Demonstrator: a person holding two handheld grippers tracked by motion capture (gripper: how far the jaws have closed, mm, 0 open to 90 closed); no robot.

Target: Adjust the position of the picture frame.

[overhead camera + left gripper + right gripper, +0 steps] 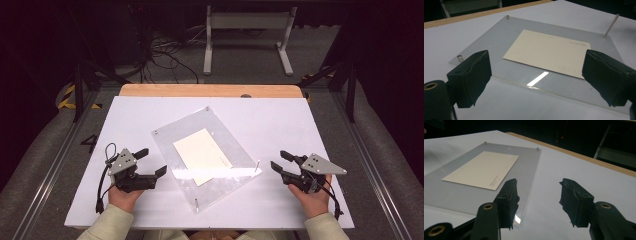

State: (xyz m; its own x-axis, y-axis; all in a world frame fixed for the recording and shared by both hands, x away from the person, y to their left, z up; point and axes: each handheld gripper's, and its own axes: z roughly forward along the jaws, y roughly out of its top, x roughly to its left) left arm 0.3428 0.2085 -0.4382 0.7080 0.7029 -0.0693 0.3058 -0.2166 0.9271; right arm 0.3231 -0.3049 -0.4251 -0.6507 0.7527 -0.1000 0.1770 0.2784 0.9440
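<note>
Nothing has been handled yet: the clear acrylic plate (207, 160) lies flat mid-bench, turned askew, with the cream card (202, 152) on it and small metal posts at its corners. At the left, the left gripper (152, 162) rests low by the plate's left edge, fingers released and spread, pointing right. At the right, the right gripper (280, 161) mirrors it near the plate's right corner, fingers released, holding nothing. Any gripping or lifting is still to come.
</note>
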